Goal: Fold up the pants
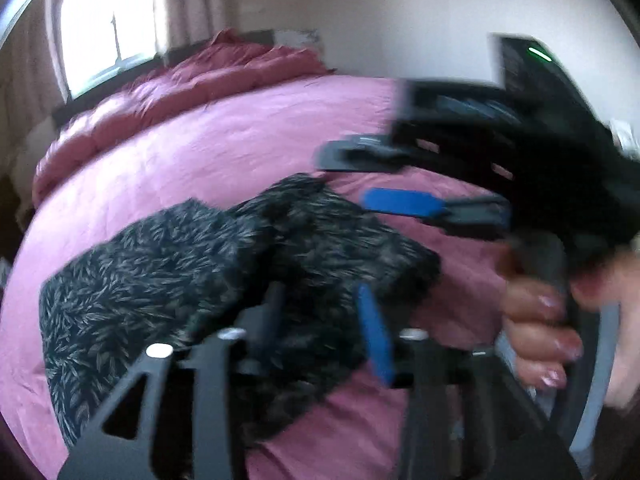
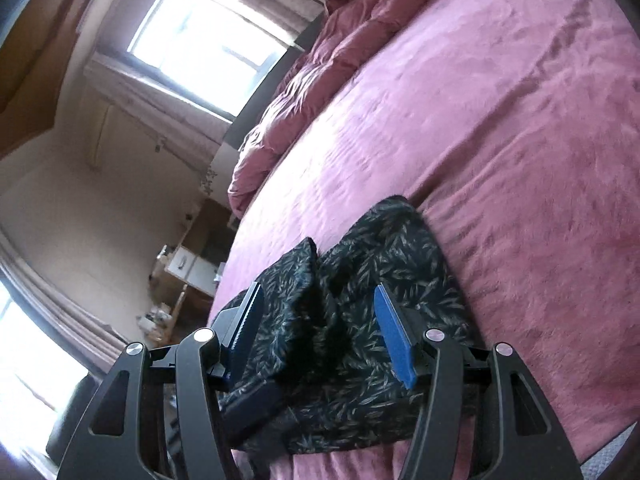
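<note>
Lying lengthwise across bed (image 2: 520,120), folded pants (image 2: 360,280)

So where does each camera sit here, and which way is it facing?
Left wrist: on the left gripper, facing across the pink bedspread at the dark leaf-print pants; right gripper and hand show.
Right wrist: on the right gripper, tilted, open jaws over the pants.
Shared: pants, bedspread, window.
</note>
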Motion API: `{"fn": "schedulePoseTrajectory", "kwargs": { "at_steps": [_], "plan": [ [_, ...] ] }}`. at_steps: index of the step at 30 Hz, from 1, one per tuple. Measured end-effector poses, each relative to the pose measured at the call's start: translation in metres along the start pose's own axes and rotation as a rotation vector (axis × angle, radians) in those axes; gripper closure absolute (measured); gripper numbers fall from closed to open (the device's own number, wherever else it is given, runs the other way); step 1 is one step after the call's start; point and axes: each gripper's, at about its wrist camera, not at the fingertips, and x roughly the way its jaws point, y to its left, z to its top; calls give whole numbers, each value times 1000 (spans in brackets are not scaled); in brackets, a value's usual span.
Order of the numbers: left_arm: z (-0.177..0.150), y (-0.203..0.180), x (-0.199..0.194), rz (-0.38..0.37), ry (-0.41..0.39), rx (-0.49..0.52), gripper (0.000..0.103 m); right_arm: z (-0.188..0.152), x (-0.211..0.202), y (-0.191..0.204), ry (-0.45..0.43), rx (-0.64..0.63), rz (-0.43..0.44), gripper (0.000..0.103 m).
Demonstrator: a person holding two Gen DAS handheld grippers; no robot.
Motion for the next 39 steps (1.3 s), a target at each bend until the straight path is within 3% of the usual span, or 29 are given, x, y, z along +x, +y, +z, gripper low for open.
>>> {"fn": "schedulePoseTrajectory", "kwargs": {
  "at_steps": [2,4,7,12,15,17,19,23,26,28,29,31,33,35,39],
  "plan": [
    [-6,-10,-10,-4,-10,-3,57,0,3,1,17,-4,11,47],
    [-8,-7,-20,-17,-12,-71,57,0,7,6,36,-30,26,47],
    [-19,30,-43,-9,-30,-245,54,-2,16,15,82,-70,59,47],
    [-49,86,-86,53,-121,-411,41,-11,38,21,218,-72,92,47],
    [-72,101,-110,117,-139,-437,31,-10,47,18,240,-64,35,47],
    [-87,106,-113,143,-118,-430,28,-6,54,17,248,-26,53,42],
    [-99,108,-107,160,-77,-414,27,-3,62,18,273,-8,78,36],
    [-109,110,-81,191,5,-383,27,-2,88,19,334,30,63,36],
    [-108,115,-64,246,40,-375,27,-3,100,15,357,64,76,52],
    [-110,123,-55,292,64,-386,34,-5,103,12,360,70,76,77],
    [-111,127,-54,303,69,-406,43,-6,104,12,355,66,85,82],
    [-116,141,-55,277,53,-505,46,-7,101,14,344,43,87,89],
    [-118,145,-51,247,35,-546,59,-6,92,23,305,11,121,90],
    [-117,138,-50,244,44,-501,72,0,76,34,253,-19,164,91],
    [-110,119,-51,274,50,-414,78,12,37,59,164,-102,210,91]
  ]
}}
